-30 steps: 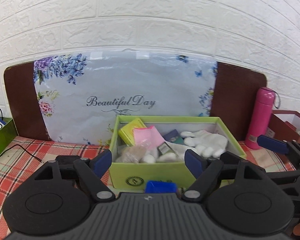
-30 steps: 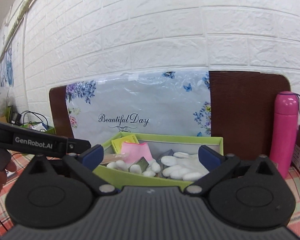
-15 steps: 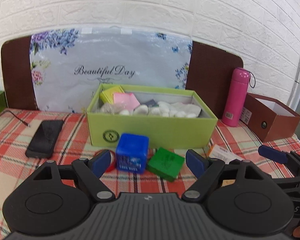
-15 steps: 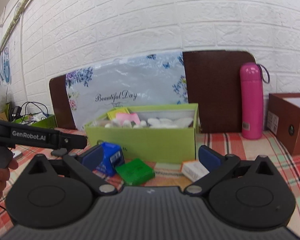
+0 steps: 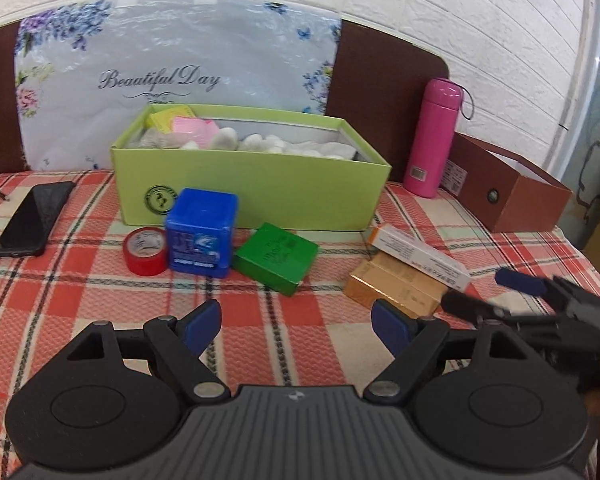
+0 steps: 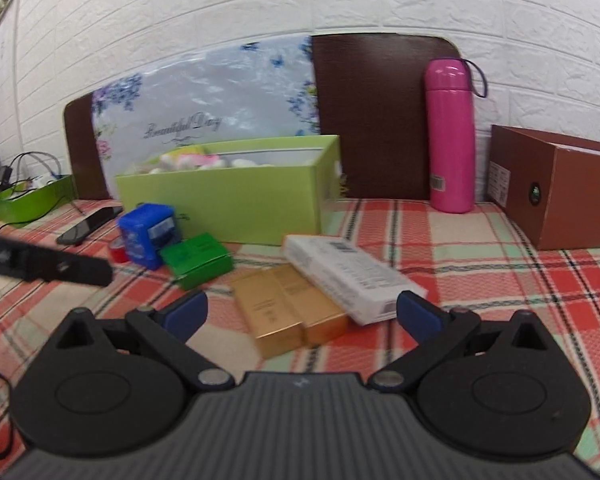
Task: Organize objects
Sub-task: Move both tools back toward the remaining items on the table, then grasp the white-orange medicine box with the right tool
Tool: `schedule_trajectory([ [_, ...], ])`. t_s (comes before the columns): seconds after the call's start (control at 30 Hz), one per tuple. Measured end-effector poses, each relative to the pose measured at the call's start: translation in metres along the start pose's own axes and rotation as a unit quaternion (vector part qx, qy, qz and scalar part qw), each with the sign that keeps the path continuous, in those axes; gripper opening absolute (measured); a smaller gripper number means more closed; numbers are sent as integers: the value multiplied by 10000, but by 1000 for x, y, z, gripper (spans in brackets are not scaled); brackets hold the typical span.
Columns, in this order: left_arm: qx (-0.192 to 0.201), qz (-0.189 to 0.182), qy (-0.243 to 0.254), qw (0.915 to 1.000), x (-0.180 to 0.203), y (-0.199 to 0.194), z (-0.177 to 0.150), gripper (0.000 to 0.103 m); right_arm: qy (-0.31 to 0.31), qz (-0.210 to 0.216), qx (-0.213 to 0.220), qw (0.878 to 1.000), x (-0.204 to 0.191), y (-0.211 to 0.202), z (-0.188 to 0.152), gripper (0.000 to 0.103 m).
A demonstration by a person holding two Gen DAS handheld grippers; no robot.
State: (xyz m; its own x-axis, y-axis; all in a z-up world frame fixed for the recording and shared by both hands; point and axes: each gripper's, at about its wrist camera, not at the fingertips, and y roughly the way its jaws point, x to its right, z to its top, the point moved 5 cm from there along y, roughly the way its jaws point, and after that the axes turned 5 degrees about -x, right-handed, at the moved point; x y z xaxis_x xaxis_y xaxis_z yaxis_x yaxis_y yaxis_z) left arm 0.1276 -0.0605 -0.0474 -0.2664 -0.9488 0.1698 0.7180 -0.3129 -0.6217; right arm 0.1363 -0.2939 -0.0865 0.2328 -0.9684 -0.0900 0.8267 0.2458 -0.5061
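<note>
The gold boxes (image 6: 290, 312) lay lengthwise, seemingly just ahead of the unclenched, empty right gripper (image 6: 302, 312), nearer than the left gripper (image 5: 296, 322), equally spread.

each claw (image 5: 296, 322) is matte black, ribbed-bodied, with round discs, silver screws, blue pads (image 6: 186, 314).

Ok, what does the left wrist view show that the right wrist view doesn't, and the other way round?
Only the left wrist view: the red tape roll in full, and the light green box's contents, pink and yellow packets over white items.

Only the right wrist view: a green tray with cables at far left.

Both: blue cube box, dark green box, gold boxes under a white carton, black phone, pink flask, brown box. Left gripper and right gripper have open, empty jaws.
</note>
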Motion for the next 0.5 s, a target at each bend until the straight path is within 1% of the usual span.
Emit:
schedule_trajectory([
  [0.1, -5, -66, 101, 9999, 8, 4, 0, 85, -85, 106, -58, 9999, 19, 18, 10, 103],
  [0.27, -63, -29, 217, 9997, 12, 7, -1, 85, -131, 640, -355, 9972, 38, 59, 19, 102],
  [0.33, -86, 12, 209, 9997, 10, 8, -1, 85, 2, 748, -566, 9956, 45, 75, 20, 102],
  [0.4, -109, 39, 188, 9998, 8, 8, 0, 85, 327, 808, -891, 9922, 54, 88, 17, 102],
  [0.43, -114, 54, 181, 9998, 7, 9, 0, 85, 440, 778, -880, 9921, 55, 88, 16, 98],
  [0.47, -115, 63, 178, 9998, 7, 9, 0, 85, 470, 780, -834, 9923, 54, 85, 15, 85],
  [0.5, -120, 67, 175, 9998, 6, 10, 0, 85, 516, 806, -809, 9921, 51, 80, 14, 79],
])
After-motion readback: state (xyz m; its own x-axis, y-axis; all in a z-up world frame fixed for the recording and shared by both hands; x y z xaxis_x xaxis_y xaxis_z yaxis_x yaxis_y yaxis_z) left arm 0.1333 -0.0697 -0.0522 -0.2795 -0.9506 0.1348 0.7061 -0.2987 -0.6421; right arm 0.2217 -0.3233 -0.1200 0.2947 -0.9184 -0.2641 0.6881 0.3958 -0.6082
